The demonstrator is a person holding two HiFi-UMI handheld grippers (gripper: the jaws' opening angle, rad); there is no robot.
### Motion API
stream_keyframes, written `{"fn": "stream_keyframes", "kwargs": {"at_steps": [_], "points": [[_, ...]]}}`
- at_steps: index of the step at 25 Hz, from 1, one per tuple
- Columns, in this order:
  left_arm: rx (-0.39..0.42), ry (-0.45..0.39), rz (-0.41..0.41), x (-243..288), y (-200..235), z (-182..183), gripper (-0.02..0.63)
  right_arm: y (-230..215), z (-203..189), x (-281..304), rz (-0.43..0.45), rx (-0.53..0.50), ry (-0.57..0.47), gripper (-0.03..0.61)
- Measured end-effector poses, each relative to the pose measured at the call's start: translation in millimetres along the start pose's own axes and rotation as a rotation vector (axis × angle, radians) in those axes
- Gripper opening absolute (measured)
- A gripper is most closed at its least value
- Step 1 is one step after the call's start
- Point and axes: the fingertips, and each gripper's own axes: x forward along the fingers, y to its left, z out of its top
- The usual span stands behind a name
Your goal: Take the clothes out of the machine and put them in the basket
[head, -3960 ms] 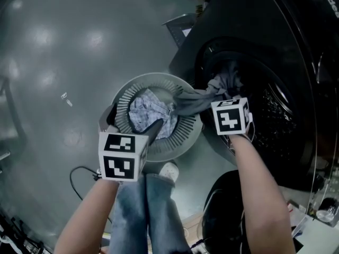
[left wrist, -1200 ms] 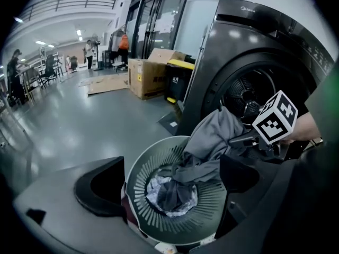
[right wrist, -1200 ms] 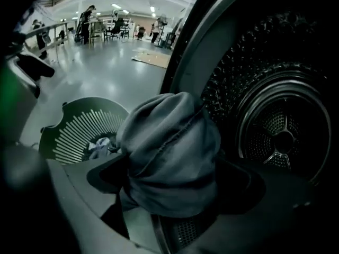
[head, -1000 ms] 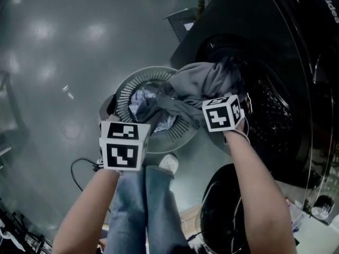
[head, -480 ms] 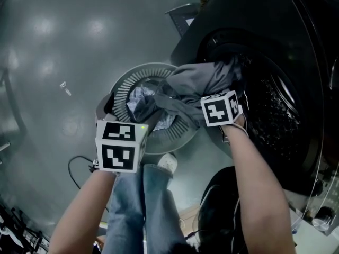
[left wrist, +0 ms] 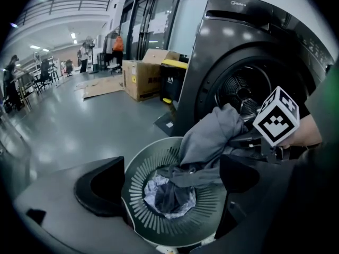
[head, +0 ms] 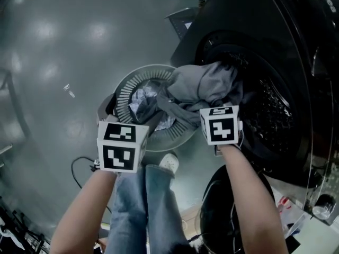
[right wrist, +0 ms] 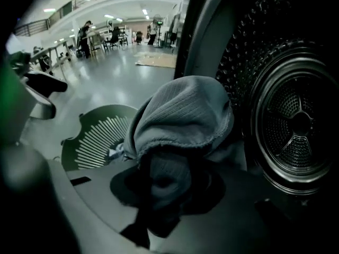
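Right gripper [right wrist: 164, 181]: its fingers, wide apart a second ago, are closing now on the grey garment [head: 204, 83], taking a fresh bite! It drapes from the machine [head: 275, 46] over the basket [head: 123, 89] rim, one end inside. Left gripper [left wrist: 169, 181] hovers above the basket, fingers apart, empty. One more haul should clear the machine.

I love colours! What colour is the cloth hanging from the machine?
The cloth is grey, clearest in the right gripper view.

Left tongs [left wrist: 169, 180] agape; right tongs [right wrist: 164, 181] closing on garment [right wrist: 180, 115].
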Motion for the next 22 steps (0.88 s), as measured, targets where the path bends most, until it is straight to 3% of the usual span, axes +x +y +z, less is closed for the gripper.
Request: {"fn": "stream_keyframes", "kwargs": {"at_steps": [6, 13, 22], "points": [[0.011, -0.028, 0.005, -19.8, 5.6, 6.5, 0.565, 61.5, 22.4, -39.8, 0.172, 0.057, -0.123, 0.119], [0.032, -0.037, 0.017, -53.1, 13.7, 4.6, 0.565, 130.1, 36.7, -70.7, 0.396, 0.193, -0.175, 0.12], [-0.013, -0.073, 0.02, -80.8, 24.9, 3.0, 0.559, 173.1, 68.3, -109.7, 0.61, 0.287, -0.283, 0.12]]}}
